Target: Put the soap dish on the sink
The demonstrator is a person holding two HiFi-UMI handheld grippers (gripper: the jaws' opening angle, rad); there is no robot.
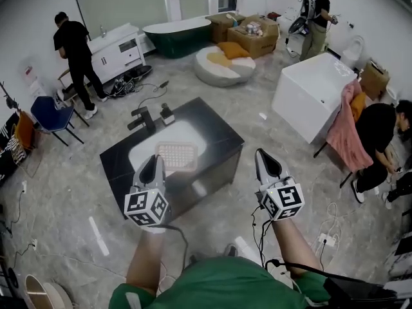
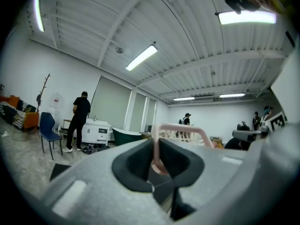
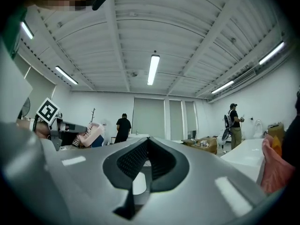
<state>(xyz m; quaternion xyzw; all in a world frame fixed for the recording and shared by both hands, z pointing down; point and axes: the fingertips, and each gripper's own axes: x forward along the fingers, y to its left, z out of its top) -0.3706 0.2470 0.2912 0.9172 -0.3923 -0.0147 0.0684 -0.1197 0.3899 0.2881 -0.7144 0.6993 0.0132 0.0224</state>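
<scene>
The soap dish point(image 1: 176, 156) is a pale pink slatted tray. My left gripper point(image 1: 154, 161) is shut on its near rim and holds it above the white basin point(image 1: 143, 152) of the black sink counter point(image 1: 215, 134). In the left gripper view the dish's pink rim point(image 2: 183, 130) stands pinched between the jaws of the left gripper point(image 2: 157, 148). My right gripper point(image 1: 261, 154) hovers off the counter's near right edge, shut on nothing. In the right gripper view its dark pads meet at the right gripper point(image 3: 147, 143), and the dish point(image 3: 92, 134) shows at the left.
A black faucet point(image 1: 143, 117) and a small dispenser point(image 1: 167, 114) stand at the counter's far edge. A white bathtub point(image 1: 314, 93) is at the right, a green tub point(image 1: 180, 35) and a round cushion point(image 1: 225, 66) beyond. A blue chair point(image 1: 51, 115), several people and floor cables surround.
</scene>
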